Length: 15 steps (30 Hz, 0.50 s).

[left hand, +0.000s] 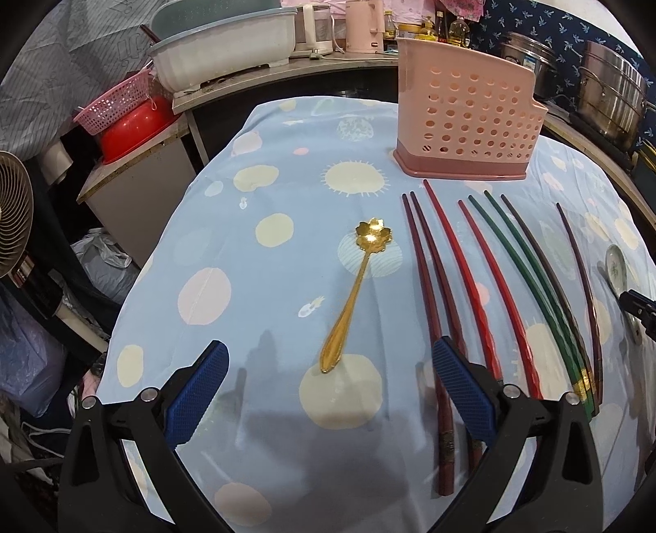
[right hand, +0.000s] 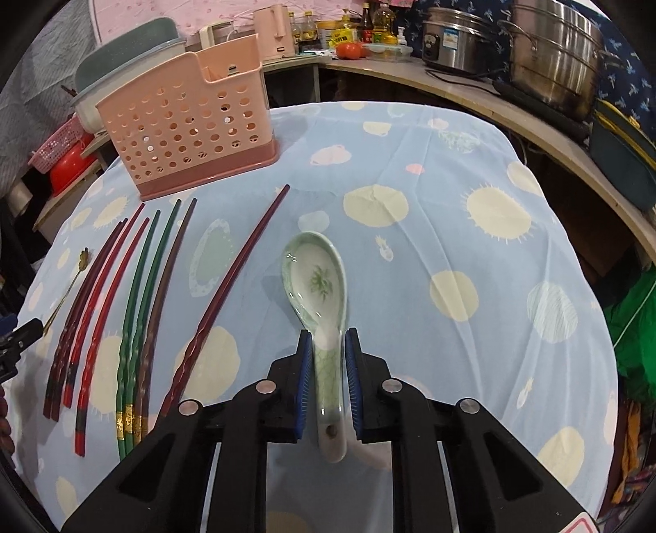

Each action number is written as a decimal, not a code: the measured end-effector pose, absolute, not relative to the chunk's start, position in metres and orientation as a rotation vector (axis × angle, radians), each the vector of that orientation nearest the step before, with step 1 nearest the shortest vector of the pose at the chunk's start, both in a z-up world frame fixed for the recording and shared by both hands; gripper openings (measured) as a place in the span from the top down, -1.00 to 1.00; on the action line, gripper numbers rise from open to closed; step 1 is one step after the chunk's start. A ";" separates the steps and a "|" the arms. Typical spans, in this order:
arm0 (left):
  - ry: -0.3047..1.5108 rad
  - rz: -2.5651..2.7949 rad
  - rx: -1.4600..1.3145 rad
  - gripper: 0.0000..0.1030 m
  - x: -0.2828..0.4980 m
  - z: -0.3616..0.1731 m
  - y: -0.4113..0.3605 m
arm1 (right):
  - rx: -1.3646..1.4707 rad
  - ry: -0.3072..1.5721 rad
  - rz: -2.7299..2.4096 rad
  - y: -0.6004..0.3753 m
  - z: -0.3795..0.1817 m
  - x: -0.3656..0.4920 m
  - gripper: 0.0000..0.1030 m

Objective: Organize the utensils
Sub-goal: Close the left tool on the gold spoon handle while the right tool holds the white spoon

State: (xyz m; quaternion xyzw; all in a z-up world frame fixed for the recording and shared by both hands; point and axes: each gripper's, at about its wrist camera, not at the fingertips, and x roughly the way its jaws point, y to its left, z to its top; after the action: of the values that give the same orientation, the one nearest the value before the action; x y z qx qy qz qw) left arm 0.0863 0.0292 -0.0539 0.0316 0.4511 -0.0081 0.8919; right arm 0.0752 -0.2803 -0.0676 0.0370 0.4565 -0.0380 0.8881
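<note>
No text reads clearly; labels on the far bottles [right hand: 342,37] and cooker [right hand: 449,41] are too blurred.

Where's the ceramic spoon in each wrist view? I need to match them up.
Left wrist: ceramic spoon at the far right edge, beyond the chopsticks.
Right wrist: centre, handle between the right gripper pads.
Shared landmark: pink holder behind the chopsticks.

On the bench [right hand: 451,172] the utensil holder [right hand: 192,123] stands at the far side, and the chopsticks [right hand: 139,295] lie side by side in front of it, tips pointing toward it. Left of them lies the metal spoon [left hand: 352,295] — right of them the ceramic spoon [right hand: 320,287], its handle between the right tool's [right hand: 328,340] pads. The left tool [left hand: 328,361] hangs over the near edge, around the metal spoon's handle end.
</note>
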 end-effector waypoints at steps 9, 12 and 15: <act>0.940 -0.026 0.053 -0.74 0.099 -0.063 0.047 | 0.103 0.947 -0.095 -0.274 -0.071 0.071 0.76; 0.964 -0.064 0.055 -0.43 0.103 -0.071 0.046 | 0.124 0.948 -0.096 -0.274 -0.070 0.069 0.76; 0.986 -0.099 0.041 -0.18 0.105 -0.077 0.046 | 0.143 0.949 -0.099 -0.273 -0.069 0.066 0.76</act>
State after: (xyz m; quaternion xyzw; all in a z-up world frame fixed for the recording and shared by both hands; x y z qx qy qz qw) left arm 0.1053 0.0464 -0.0771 0.0196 0.4730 -0.0473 0.8796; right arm 0.0657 -0.2726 -0.0689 0.0690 0.4563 -0.0474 0.8859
